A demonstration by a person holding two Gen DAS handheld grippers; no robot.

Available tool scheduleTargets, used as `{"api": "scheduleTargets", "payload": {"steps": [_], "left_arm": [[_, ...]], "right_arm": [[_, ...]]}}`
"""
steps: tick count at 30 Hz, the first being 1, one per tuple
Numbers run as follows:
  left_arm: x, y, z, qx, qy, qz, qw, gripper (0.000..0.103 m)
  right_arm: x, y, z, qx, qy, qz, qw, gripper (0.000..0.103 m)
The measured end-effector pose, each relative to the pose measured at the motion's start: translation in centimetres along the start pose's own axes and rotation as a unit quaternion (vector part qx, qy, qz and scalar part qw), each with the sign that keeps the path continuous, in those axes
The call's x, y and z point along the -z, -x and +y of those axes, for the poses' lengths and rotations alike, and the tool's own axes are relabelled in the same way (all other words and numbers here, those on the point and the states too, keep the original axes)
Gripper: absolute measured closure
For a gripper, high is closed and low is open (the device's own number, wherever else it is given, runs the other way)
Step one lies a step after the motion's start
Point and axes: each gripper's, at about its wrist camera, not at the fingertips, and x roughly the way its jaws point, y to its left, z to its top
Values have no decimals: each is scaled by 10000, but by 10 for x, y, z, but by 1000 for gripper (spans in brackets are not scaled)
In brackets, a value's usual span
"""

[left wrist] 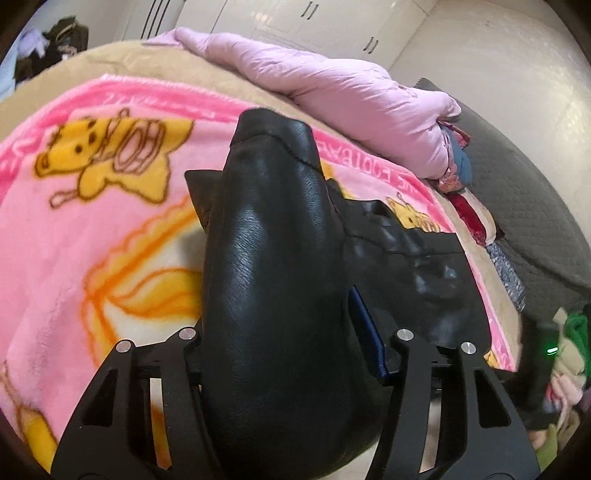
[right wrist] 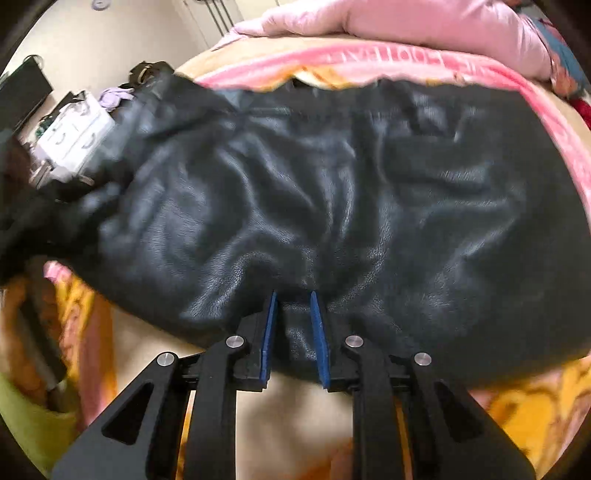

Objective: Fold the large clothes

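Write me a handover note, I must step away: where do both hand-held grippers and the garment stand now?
Left hand-held gripper: shut on a bulky sleeve-like part of the black leather jacket.
Right hand-held gripper: shut on the jacket's near edge.
Jacket lies spread and wrinkled across the pink cartoon blanket; pink quilt behind.
Done: both grips taken.
Left: make the folds, flatten.

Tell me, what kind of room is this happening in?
Most likely a bedroom: a pink cartoon fleece blanket covers a bed, a pink quilt is bunched behind it, and white wardrobe doors line the far wall.
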Motion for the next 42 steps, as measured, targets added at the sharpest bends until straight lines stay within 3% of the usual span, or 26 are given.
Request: {"api": "scheduleTargets", "payload": {"steps": [3, 8, 13, 21, 30, 32, 36, 38, 40, 42], "left_arm": [[-3, 7, -20, -193, -363, -163, 9990, 64], [-11, 18, -45, -373, -825, -264, 9955, 76], [-12, 24, -77, -430, -1235, -367, 9907, 80], [-13, 21, -149, -250, -1823, -384, 9822, 84], [12, -26, -220, -282, -2325, -25, 9722, 86], [20, -34, -229, -244, -2322, 30, 9724, 84], [40, -44, -238, -133, -2260, 14, 9740, 78], [48, -46, -237, 51, -2072, -18, 9783, 75], [54, -46, -236, 174, -1972, -113, 9801, 74], [59, -44, -233, 326, -1894, -191, 9812, 72]], "right_arm": [[1, 4, 3, 25, 113, -103, 9999, 84], [15, 38, -3, -613, -217, -237, 9976, 82], [35, 75, -18, -910, -512, -562, 9929, 80], [63, 135, -90, -1126, -1506, -1335, 9730, 76], [78, 160, -157, -1450, -2393, -1770, 9436, 74], [74, 167, -173, -1694, -2633, -1875, 9310, 63], [51, 174, -185, -1723, -2616, -1796, 9325, 42], [38, 170, -190, -2124, -2625, -1536, 9286, 26], [19, 151, -189, -2592, -2624, -1139, 9225, 22], [4, 138, -184, -2786, -2588, -826, 9212, 18]]}}
